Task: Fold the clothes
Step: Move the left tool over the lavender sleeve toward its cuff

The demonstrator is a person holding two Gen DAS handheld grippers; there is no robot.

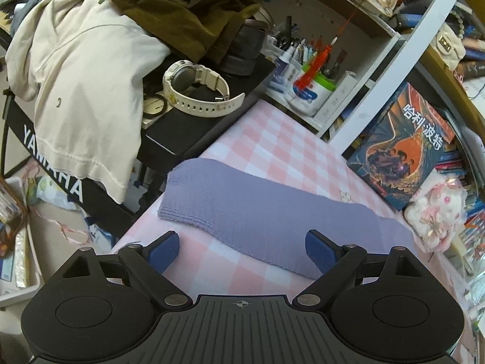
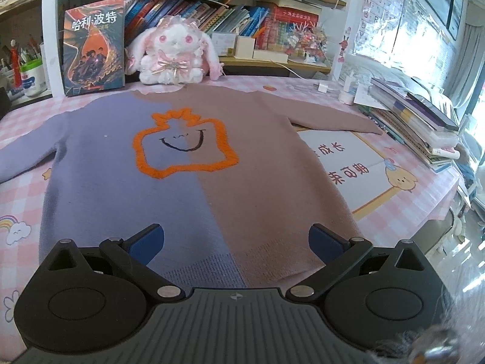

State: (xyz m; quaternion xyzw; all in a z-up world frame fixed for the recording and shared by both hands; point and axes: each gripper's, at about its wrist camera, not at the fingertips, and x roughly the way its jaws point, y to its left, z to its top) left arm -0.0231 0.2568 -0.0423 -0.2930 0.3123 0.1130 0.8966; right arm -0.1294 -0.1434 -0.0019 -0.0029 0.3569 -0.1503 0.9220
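Observation:
A knitted sweater (image 2: 194, 182), purple on its left half and brown on its right with an orange smiling shape on the chest, lies flat and spread out on the pink checked tablecloth (image 2: 24, 182). Its hem is nearest me in the right wrist view, and my right gripper (image 2: 236, 242) hovers open just above that hem with nothing between its blue pads. In the left wrist view the purple sleeve (image 1: 257, 215) stretches across the cloth toward the table's left edge. My left gripper (image 1: 242, 251) stands open over the sleeve's middle, with its pads apart from the knit.
A plush rabbit (image 2: 172, 54) and an upright book (image 2: 94, 51) stand behind the sweater's collar. Stacked books (image 2: 415, 121) lie at the right. Left of the table, a keyboard (image 1: 51, 166) carries a cream garment (image 1: 81, 69), a watch (image 1: 194, 91) and dark clothes. Pen pots (image 1: 309, 88) sit on a shelf.

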